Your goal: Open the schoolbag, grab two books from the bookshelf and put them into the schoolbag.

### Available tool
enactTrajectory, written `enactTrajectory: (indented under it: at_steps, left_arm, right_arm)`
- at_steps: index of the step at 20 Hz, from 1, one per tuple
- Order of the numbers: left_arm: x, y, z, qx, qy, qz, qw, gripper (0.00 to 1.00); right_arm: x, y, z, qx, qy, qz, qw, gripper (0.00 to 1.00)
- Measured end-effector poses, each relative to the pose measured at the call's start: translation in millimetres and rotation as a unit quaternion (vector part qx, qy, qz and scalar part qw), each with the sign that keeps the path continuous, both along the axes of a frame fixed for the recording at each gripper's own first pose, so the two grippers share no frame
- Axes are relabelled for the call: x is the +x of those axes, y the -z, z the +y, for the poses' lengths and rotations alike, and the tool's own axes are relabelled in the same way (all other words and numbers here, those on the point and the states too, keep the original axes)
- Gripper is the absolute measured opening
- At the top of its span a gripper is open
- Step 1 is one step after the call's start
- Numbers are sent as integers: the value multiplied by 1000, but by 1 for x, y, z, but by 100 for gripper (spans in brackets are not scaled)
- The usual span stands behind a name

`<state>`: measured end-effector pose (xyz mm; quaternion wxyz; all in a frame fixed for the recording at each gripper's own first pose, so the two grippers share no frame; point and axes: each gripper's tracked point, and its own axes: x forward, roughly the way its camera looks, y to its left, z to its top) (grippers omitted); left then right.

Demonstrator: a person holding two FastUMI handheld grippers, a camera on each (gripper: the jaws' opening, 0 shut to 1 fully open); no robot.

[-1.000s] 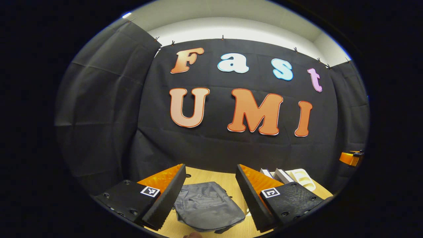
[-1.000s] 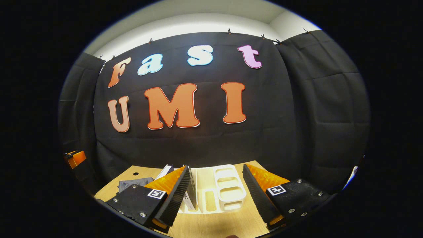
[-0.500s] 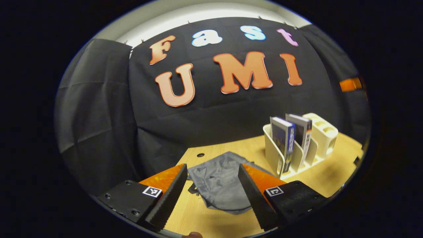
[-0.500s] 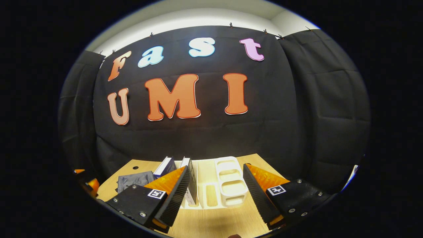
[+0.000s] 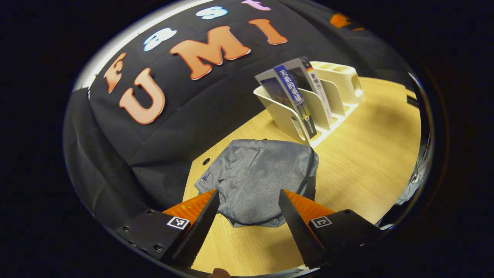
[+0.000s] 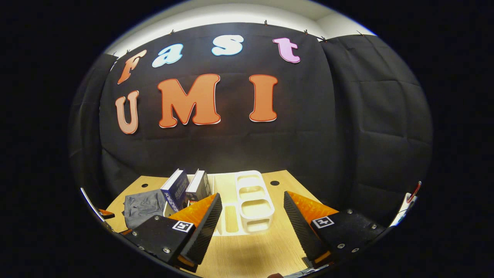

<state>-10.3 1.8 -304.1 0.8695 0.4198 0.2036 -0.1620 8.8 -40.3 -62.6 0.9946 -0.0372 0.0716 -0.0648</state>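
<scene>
Both fingers of the left gripper (image 5: 249, 224) are standing spread wide, gripping nothing, hovering over the near end of the grey schoolbag (image 5: 258, 181), whose rounded bottom edge is showing in the gap between them. In the left gripper view the schoolbag is lying flat and closed on the wooden table (image 5: 362, 162), its far end reaching toward the black booth wall. Just beyond its right side the white bookshelf (image 5: 308, 112) is sitting on the table, and two books (image 5: 293, 92) are standing upright in its slots, leaning slightly, with empty slots and a row of small compartments farther along.

Fingers of the right gripper (image 6: 252, 227) are likewise standing apart and holding nothing, hanging above bare tabletop in front of the bookshelf (image 6: 249, 204). In the right gripper view the shelf's open compartments are lying straight ahead between the fingers, while the two books (image 6: 185, 187) are standing at its left end, partly behind the left finger. Left of the books the schoolbag (image 6: 142, 206) is lying on the table (image 6: 247, 255), near its edge.
</scene>
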Motion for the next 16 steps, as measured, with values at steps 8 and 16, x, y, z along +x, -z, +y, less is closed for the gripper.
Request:
enactTrajectory:
  at_steps: [8, 16]
  left_arm:
    - [-6, 57, -9, 69, 51, 57, 995, 98]
    - [20, 83, -12, 109, 61, 71, 990, 98]
  right_arm:
    - [-7, 31, -21, -4, 21, 40, 999, 96]
    - [-10, 40, -25, -5, 26, 51, 998, 96]
